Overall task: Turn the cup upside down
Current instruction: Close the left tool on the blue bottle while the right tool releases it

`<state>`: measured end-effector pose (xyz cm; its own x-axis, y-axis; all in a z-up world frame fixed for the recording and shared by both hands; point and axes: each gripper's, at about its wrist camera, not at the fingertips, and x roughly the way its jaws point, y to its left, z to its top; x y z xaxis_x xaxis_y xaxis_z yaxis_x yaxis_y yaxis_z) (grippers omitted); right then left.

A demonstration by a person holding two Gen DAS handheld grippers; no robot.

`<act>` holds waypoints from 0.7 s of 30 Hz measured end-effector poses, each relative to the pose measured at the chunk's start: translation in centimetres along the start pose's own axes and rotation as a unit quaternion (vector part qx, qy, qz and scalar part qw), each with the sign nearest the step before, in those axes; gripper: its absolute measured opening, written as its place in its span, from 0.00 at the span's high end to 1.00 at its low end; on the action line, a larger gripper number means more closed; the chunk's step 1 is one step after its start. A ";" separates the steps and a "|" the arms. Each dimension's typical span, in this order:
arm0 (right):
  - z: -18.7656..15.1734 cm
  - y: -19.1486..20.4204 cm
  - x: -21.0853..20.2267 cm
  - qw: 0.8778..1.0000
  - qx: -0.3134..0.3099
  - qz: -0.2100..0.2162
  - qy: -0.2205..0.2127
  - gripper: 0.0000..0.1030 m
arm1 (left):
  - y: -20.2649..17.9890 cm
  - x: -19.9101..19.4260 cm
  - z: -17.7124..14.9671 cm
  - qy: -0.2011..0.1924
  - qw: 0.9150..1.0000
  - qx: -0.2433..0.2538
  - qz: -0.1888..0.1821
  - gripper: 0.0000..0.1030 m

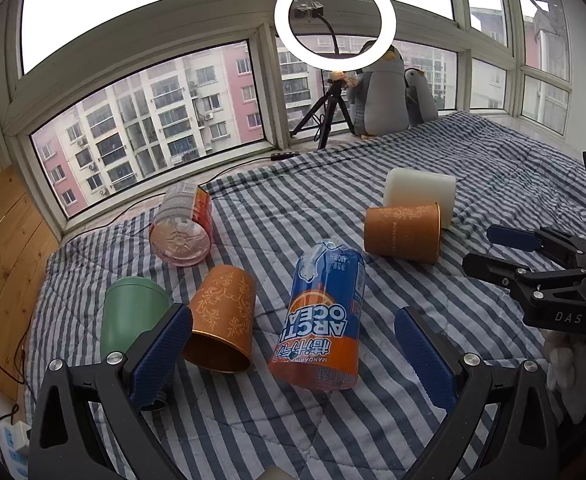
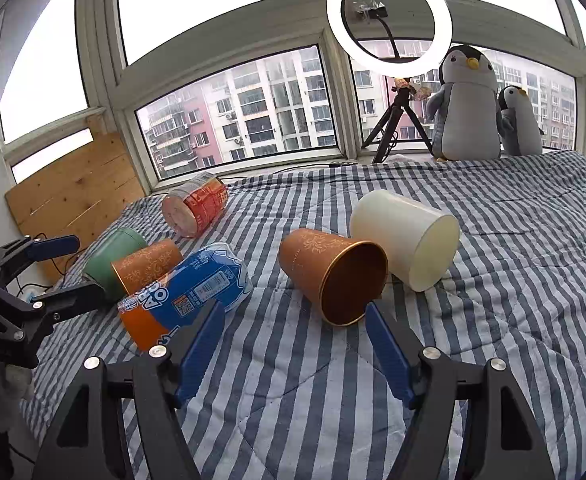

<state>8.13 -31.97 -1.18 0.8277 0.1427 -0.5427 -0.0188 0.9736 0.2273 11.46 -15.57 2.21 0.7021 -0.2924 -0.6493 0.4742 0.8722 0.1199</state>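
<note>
- On the striped quilt (image 1: 373, 420), seen from the left wrist, every container lies on its side, so each cup needs lifting before it can go rim-down: a green cup (image 1: 133, 314), an orange patterned cup (image 1: 223, 324) just beside it, an Arctic Ocean bottle (image 1: 325, 316) and a clear jar (image 1: 183, 226) farther back.
- Low over the quilt, the left gripper (image 1: 293, 344) points forward with its blue fingers spread wide and empty; the bottle lies between them, though they do not touch it.
- At that view's right edge the right gripper (image 1: 505, 252) hangs off the bed's side.
- From the right wrist, a second orange cup (image 2: 333, 276) lies with its mouth toward the camera, touching a cream cup (image 2: 405, 236).
- Fully parted and holding nothing, the right gripper (image 2: 295, 328) sits just short of that rim, probably lined up to take it.
</note>
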 end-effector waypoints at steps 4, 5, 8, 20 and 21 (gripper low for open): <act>-0.9 -1.2 -0.1 1.000 0.006 -0.017 -0.009 0.25 | -0.3 3.0 1.4 0.042 0.999 -0.005 -0.017 0.01; -1.1 -1.4 -0.1 1.000 0.008 -0.016 -0.010 0.25 | -0.3 3.7 1.7 0.050 0.999 -0.005 -0.016 0.01; -1.2 -1.3 -0.4 1.000 0.004 -0.023 -0.020 0.25 | -0.3 5.4 2.4 0.074 0.997 -0.001 -0.016 0.01; -1.7 0.7 -1.7 0.994 -0.038 -0.072 -0.072 0.24 | -1.5 12.0 5.5 0.170 0.985 0.028 -0.017 0.01; -1.7 0.6 -1.7 0.994 -0.037 -0.072 -0.071 0.24 | -1.8 12.4 5.6 0.177 0.984 0.031 -0.021 0.01</act>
<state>5.75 -31.28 -1.48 0.8956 -0.0210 -0.4443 0.0687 0.9934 0.0915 22.29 -22.95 -1.88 0.4574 -0.1634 -0.8741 0.5376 0.8338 0.1254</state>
